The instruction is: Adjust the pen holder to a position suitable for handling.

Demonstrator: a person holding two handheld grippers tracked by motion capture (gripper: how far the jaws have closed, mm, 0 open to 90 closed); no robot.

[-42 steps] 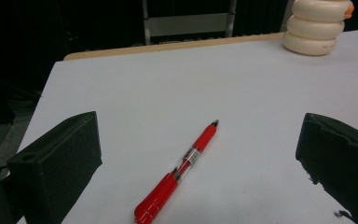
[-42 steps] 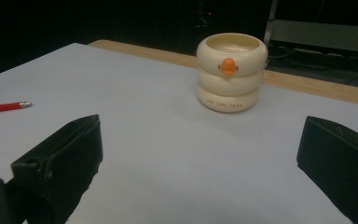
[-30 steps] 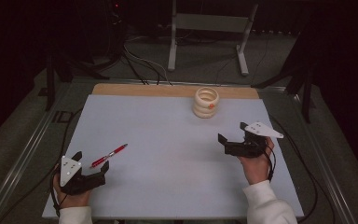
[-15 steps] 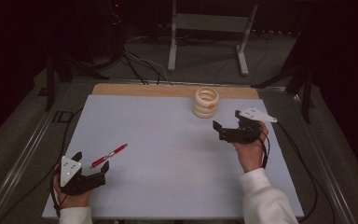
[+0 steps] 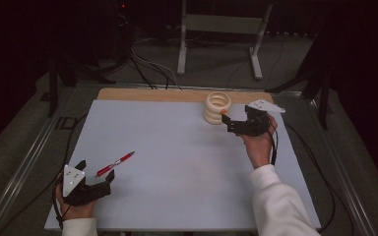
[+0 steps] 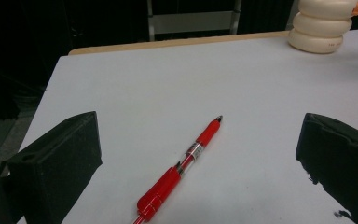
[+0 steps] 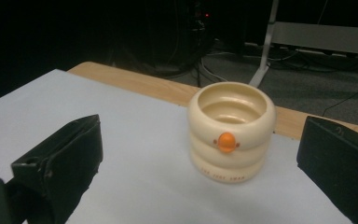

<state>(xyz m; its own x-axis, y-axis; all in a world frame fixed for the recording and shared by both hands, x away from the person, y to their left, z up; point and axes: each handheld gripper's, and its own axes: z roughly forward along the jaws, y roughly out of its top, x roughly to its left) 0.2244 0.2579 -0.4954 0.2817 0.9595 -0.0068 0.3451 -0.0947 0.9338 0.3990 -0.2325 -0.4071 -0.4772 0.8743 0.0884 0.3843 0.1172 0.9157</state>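
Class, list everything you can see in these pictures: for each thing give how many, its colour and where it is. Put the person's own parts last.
pen: 1, red, lying flat on the near left of the table, in front of the left gripper
cup: 1, cream, ribbed, with an orange knob, upright at the far side, just ahead of the right gripper
table: 1, pale top with a wooden strip along the far edge
stand: 1, grey metal, on the floor beyond the table
left gripper: 1, black, open, near left corner
right gripper: 1, black, open, beside the cup
sleeves: 2, white, bottom edge

white sleeves (image 5: 280, 201) — black tool (image 5: 240, 127) | grey three-cornered plate (image 5: 264, 105) — trailing cable (image 5: 320, 177)
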